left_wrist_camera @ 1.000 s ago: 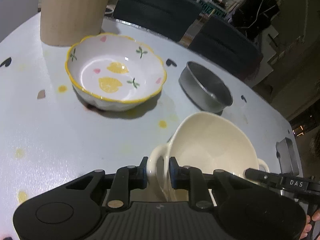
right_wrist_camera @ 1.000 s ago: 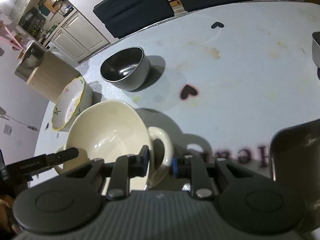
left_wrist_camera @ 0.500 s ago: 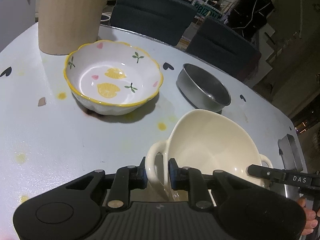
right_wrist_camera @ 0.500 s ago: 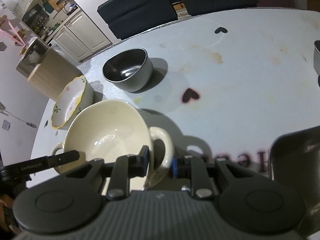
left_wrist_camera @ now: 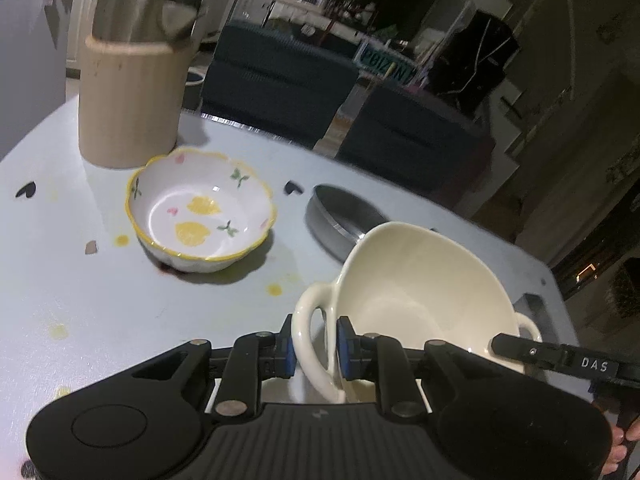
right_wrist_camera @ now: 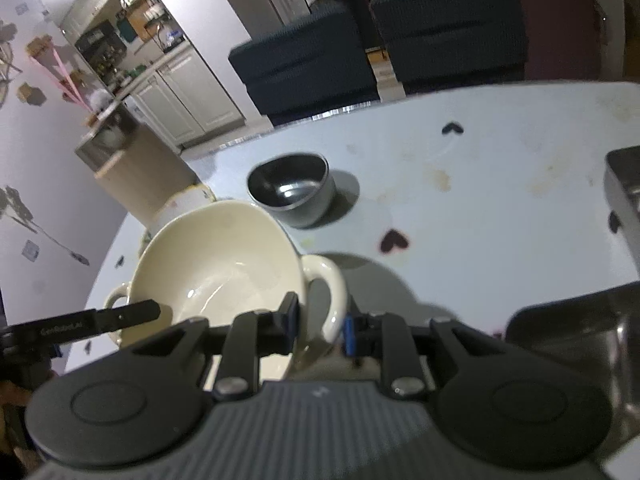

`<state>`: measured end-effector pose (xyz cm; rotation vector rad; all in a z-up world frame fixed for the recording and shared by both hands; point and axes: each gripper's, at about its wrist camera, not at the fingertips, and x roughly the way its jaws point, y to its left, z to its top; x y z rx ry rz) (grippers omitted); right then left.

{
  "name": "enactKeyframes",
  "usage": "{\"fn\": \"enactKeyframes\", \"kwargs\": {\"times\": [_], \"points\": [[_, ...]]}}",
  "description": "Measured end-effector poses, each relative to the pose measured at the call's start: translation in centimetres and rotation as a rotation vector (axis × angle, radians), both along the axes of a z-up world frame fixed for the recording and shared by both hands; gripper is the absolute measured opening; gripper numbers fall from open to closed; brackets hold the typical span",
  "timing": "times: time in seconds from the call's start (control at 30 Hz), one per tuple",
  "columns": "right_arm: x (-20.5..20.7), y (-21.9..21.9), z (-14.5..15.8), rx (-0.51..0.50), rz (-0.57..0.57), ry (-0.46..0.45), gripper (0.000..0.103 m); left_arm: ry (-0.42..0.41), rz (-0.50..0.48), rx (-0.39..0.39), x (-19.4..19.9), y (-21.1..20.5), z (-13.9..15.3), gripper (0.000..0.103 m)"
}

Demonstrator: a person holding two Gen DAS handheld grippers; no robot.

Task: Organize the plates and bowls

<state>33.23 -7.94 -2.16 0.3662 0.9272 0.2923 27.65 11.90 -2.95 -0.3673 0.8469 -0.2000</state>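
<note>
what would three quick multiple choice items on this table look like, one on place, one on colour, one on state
1. What stands right behind the lemon bowl?
A the beige canister
B a kettle
C a stack of plates

2. What colour is the lemon bowl's rim?
A blue
B yellow
C red

3. How is the cream bowl held?
A by one gripper at its base
B it lies loose on the table
C the left gripper and right gripper each clamp a handle

Answers: 1 A, the canister rises just behind it. 2 B, a yellow line edges it. 3 C, pads squeeze both loop handles.
</note>
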Motion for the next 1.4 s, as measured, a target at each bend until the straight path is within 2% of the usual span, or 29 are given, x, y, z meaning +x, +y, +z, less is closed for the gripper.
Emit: {"fn": "enactKeyframes", "kwargs": {"times": [0.33,0.57,0.83,1.03,1.4], "points": [[-4.9,-2.5,4.2,0.043,-0.025,-0.081,0.026,-0.086,-0.024,-0.016,-4.5,-2.2,4.5,0.019],[-8.8,-4.0,5.6,0.046,-0.048,-0.125,0.026,-0.117,-0.056,-0.018,-7.7,-4.0,5.4,0.019],[-12.5,-6.1,6.0,0.03,-0.071,-0.17,0.026,-0.159,-0.086,-0.052,-11.0,-5.7,4.7,0.019],[-15.5,-7.1,5.2,0.031,-0.091,-0.182,0.026,-0.162,-0.102,-0.061,-12.9,-6.4,3.1,0.019],[-17.4,-6.6,3.1,-0.007,-0.079,-0.116,0.026,-0.111,-0.097,-0.076,-14.5,-5.8,-0.7,0.019]]}}
